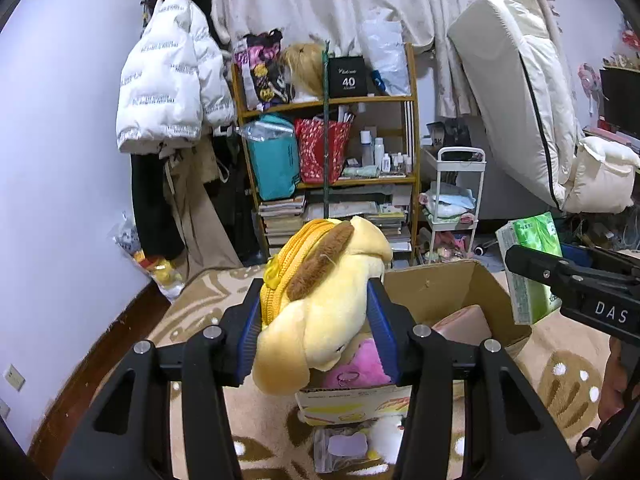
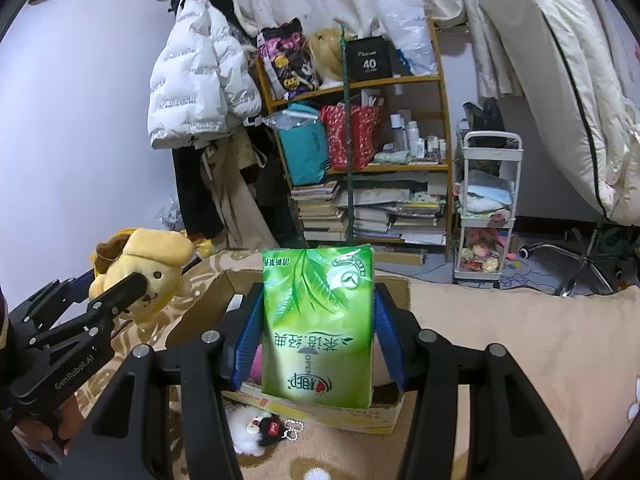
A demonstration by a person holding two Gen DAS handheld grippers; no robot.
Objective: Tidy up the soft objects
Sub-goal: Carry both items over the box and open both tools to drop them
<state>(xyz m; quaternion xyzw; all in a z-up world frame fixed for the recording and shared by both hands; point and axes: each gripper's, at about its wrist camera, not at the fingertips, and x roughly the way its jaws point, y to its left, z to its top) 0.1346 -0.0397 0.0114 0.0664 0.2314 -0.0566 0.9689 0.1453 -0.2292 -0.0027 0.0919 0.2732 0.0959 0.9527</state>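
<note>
My left gripper (image 1: 316, 324) is shut on a yellow plush dog pouch (image 1: 320, 300) with an orange zipper, held above the near left corner of an open cardboard box (image 1: 460, 284). A pink plush (image 1: 360, 368) lies in the box. My right gripper (image 2: 316, 336) is shut on a green tissue pack (image 2: 318, 320), held upright over the box (image 2: 200, 308). The plush dog (image 2: 148, 264) and left gripper show at the left of the right wrist view. The tissue pack (image 1: 532, 264) and right gripper show at the right of the left wrist view.
A small white plush with a keychain (image 2: 256, 428) lies on the beige rug (image 2: 500, 340) in front of the box. A wooden shelf (image 1: 332, 148), a white trolley (image 1: 456, 200) and hanging coats (image 1: 172, 80) stand behind.
</note>
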